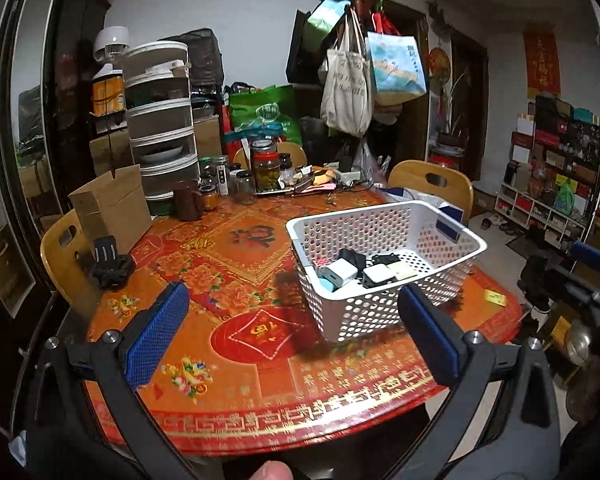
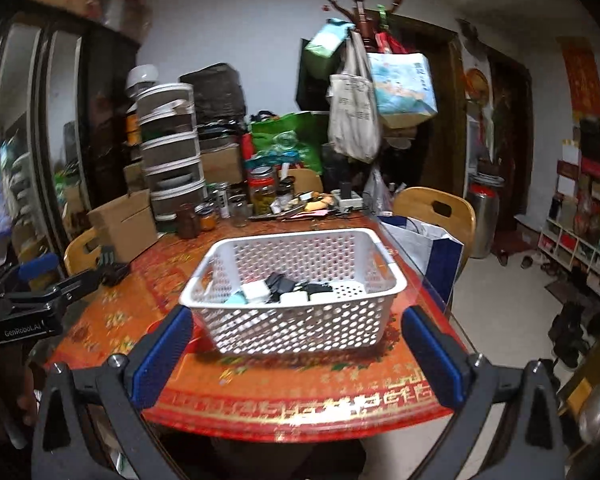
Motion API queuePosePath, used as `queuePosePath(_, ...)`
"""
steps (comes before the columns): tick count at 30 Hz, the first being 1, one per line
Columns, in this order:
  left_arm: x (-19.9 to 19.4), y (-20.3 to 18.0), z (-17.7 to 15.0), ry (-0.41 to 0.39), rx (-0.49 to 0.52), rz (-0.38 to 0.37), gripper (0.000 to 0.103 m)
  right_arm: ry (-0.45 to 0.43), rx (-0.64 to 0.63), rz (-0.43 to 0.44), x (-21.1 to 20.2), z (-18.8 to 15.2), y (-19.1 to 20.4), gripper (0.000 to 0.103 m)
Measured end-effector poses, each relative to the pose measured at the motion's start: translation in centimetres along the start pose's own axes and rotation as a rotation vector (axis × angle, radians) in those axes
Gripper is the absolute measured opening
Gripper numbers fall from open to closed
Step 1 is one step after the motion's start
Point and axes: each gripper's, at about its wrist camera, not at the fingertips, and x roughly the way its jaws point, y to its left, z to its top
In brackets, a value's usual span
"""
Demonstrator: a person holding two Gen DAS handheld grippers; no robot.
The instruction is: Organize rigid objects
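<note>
Cluttered and dim, the room holds a round desk (image 1: 260, 368) under a red patterned cloth, with jars (image 1: 265, 165), a stacked food cover (image 1: 162, 120) and a cardboard box (image 1: 112, 210) crowding its far edge. Toward the desk's right edge sits a white perforated basket (image 2: 300, 320), and inside it lie several chargers (image 1: 360, 272), white and black, bunched on the bottom. Both claws hover off the near edge, pointing at the basket. The left claw (image 1: 292, 336) stands spread wide with nothing between its blue pads, and the right claw (image 2: 296, 354) is just as wide and equally empty. No loose charger shows on the bare cloth, so the sorting looks finished or nearly so, with both claws clear of the basket. A small yellow slip (image 1: 495, 297) lies near the right edge; whether it belongs to the task is unclear. If anything remains, the next move calls for scanning the far edge for another rigid item, then carrying it over the basket rim.
</note>
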Motion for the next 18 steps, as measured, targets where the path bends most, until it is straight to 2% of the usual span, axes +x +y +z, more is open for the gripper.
queuePosePath(6, -0.9, -1.6, -0.7, 0.029, -0.001, 0.008, 0.103, 0.013, -0.016, -0.005, -1.5, -0.5, 0.4, 0.103)
queuePosePath(12, 0.6, -3.2, -0.5, 0.055, 0.018, 0.015, 0.103, 0.035, 0.014, -0.006, -0.4, -0.6, -1.5, 0.103)
queuePosePath(18, 1.0, -3.2, -0.4, 0.056, 0.009, 0.010, 0.103, 0.056, 0.011, -0.005, 0.2, -0.9, -1.8, 0.103)
